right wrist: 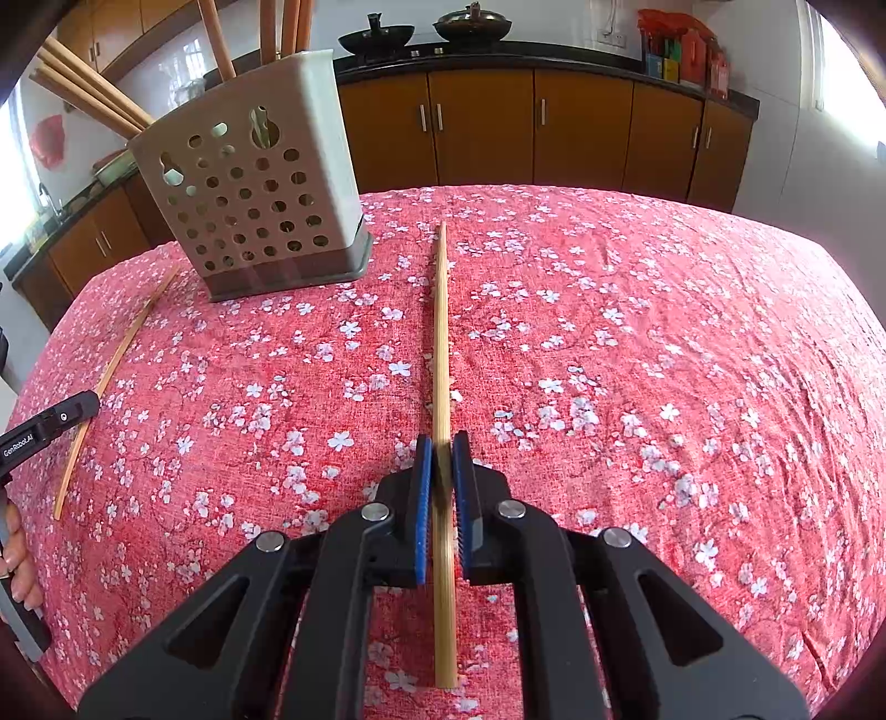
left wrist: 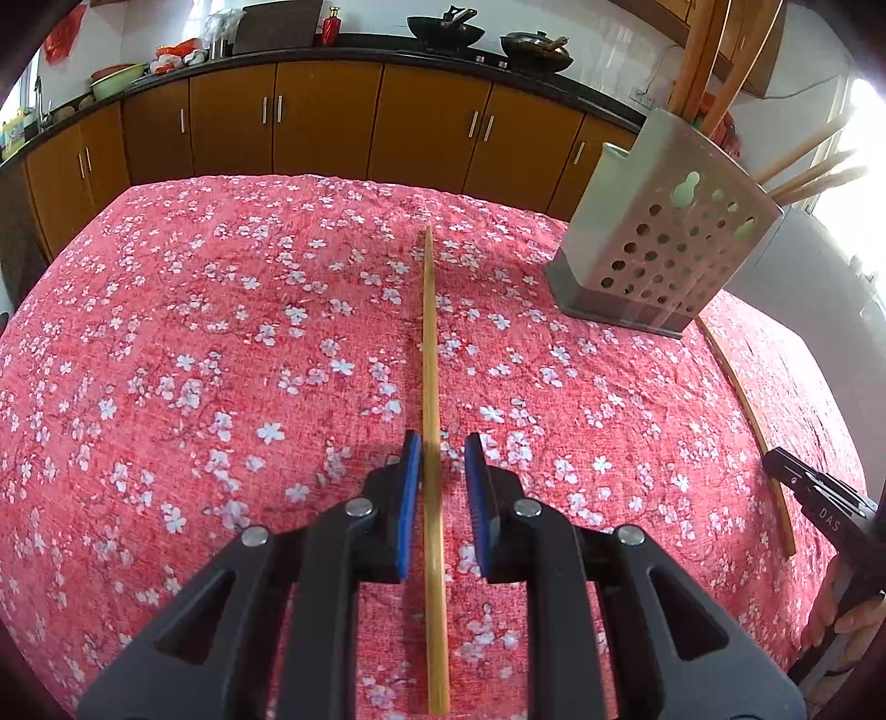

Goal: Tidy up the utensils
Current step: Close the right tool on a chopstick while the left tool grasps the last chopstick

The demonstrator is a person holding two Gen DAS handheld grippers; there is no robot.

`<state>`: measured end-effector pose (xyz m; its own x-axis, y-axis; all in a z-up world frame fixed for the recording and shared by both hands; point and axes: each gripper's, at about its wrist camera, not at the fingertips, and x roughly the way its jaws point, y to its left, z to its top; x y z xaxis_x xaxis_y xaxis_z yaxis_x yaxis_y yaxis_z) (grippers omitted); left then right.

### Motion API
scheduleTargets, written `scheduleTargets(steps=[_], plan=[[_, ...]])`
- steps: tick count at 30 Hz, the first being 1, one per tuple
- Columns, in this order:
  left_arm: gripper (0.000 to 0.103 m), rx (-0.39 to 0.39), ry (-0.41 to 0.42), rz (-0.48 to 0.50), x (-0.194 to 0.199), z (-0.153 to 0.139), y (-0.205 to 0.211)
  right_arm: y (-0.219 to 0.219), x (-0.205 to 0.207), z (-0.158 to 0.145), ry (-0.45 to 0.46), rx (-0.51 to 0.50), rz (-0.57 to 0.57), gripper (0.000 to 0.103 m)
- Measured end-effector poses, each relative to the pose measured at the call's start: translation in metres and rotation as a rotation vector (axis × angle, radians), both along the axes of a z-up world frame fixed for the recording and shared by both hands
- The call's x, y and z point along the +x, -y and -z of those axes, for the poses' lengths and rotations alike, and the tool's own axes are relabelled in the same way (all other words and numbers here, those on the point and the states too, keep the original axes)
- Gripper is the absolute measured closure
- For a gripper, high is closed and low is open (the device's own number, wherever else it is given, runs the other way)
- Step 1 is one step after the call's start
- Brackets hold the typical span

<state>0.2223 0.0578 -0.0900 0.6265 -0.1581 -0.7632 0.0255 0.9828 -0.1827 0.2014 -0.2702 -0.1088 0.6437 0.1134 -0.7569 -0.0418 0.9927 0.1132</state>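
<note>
A grey perforated utensil holder [left wrist: 664,243] with several wooden chopsticks in it stands on the table between my two grippers; it also shows in the right wrist view [right wrist: 255,194]. My left gripper [left wrist: 443,448] is open, its blue pads either side of a bamboo chopstick [left wrist: 429,360] that lies on the cloth. My right gripper [right wrist: 443,448] is shut on a second bamboo chopstick [right wrist: 441,343], low over the cloth. Each gripper shows at the edge of the other's view: the right one [left wrist: 775,459] and the left one [right wrist: 91,401].
The table carries a red cloth with white blossoms [left wrist: 221,360]. Brown kitchen cabinets [left wrist: 332,116] and a dark counter with woks [left wrist: 443,27] run behind the table's far edge.
</note>
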Motion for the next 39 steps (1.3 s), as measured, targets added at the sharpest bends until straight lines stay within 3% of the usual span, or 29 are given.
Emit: scheduleTargets(steps=[8,13,20,23,34,39], plan=[[0.085,0.001,-0.001,-0.001,0.0,0.0,0.001,0.001,0.0,0.0,0.0,0.005,0.0,0.094],[0.085,0.114,-0.007,0.021,-0.008,0.0,0.015,0.0,-0.003,0.0,0.0,-0.01,0.004,0.094],[0.095,0.137,-0.009,0.025,-0.019,0.001,0.015,0.004,-0.011,0.0,-0.001,0.015,0.006,0.095],[0.095,0.09,-0.016,0.021,-0.019,-0.006,0.009,0.01,-0.016,-0.01,0.025,0.034,0.018,0.095],[0.095,0.026,0.237,0.018,-0.037,-0.098,0.009,0.038,-0.047,-0.095,0.307,0.084,0.064,0.095],[0.095,0.024,0.27,0.013,-0.033,-0.111,0.01,0.038,-0.043,-0.093,0.278,0.079,0.046,0.095]])
